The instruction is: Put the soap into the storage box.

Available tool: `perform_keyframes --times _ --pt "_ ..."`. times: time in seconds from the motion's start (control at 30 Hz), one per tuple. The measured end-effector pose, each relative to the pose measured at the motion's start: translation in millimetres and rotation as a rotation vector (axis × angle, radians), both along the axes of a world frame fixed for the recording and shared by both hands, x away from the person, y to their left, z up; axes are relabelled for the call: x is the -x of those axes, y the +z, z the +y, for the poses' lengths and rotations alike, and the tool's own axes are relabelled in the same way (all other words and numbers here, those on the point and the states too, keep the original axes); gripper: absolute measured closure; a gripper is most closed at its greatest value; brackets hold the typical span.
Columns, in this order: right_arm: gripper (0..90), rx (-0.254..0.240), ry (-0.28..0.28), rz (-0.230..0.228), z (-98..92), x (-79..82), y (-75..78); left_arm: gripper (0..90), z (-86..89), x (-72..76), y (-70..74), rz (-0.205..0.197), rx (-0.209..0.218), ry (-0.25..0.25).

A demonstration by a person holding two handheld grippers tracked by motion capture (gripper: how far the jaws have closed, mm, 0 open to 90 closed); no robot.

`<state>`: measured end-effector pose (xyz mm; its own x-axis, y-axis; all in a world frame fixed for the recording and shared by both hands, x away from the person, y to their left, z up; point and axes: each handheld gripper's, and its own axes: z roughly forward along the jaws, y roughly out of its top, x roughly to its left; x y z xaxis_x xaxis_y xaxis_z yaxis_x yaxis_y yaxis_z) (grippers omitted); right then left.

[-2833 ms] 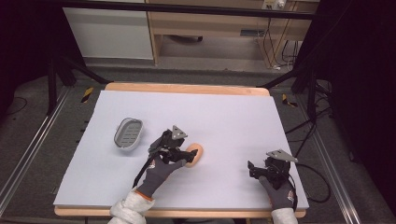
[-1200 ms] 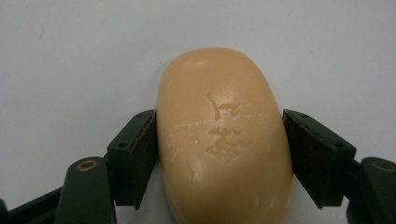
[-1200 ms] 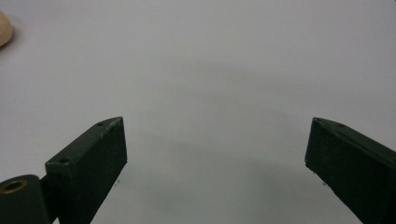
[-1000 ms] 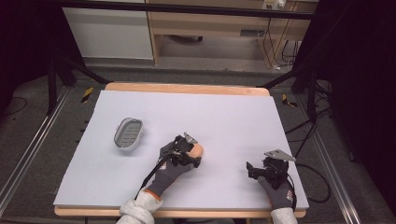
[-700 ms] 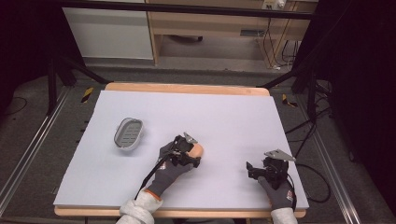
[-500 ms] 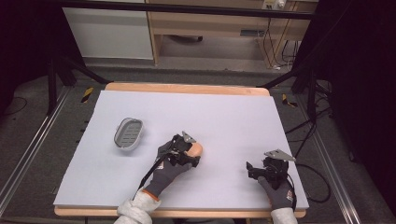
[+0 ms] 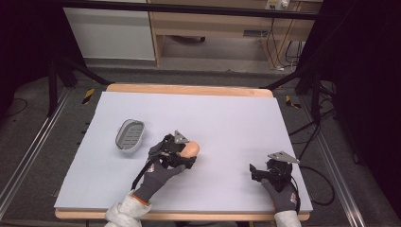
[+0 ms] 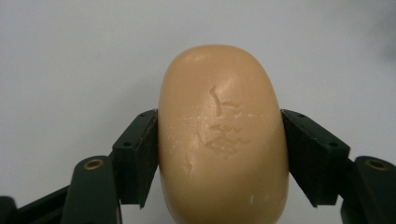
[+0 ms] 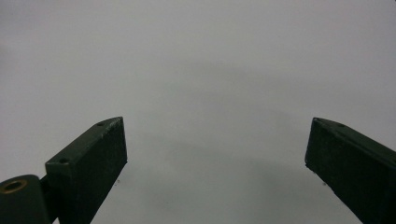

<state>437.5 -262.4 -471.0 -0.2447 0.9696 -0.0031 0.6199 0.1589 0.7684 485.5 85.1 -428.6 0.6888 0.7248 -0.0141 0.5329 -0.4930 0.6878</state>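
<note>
we hold the soap (image 8: 223, 135) across its short sides in our left gripper (image 8: 219, 149), low over the tabletop (image 7: 227, 113). the soap dish (image 7: 130, 134) lies just left of it. our right gripper (image 9: 215, 154) has its fingers wide, holding nothing.

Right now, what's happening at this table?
A person works with two hand-held grippers. The left gripper is shut on a tan bar of soap, its fingers pressing both sides. A grey soap dish sits apart on the white table. The right gripper rests open near the table's front edge.
</note>
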Motion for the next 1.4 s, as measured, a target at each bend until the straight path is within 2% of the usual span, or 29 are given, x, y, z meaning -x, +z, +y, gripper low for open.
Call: perform_keyframes --times 0.3,0.63,0.97,1.13,1.4 --pt "5.8 -0.002 -0.003 0.002 -0.1 0.4 -0.2 31.0 21.0 6.9 3.0 -0.005 0.022 0.018" --pt "5.8 0.0 -0.003 -0.007 -0.6 0.7 0.2 31.1 43.8 13.7 6.4 -0.021 0.023 0.033" --pt "5.7 0.004 0.001 -0.004 0.3 1.3 0.3 31.1 69.2 17.1 14.2 -0.036 0.059 0.078" --pt "5.7 0.004 0.002 -0.005 0.7 1.4 0.3 31.1 84.4 15.3 18.6 -0.039 0.07 0.114" --pt "5.8 0.004 0.003 -0.005 1.2 1.2 0.0 31.2 99.3 10.5 21.9 -0.046 0.08 0.158"
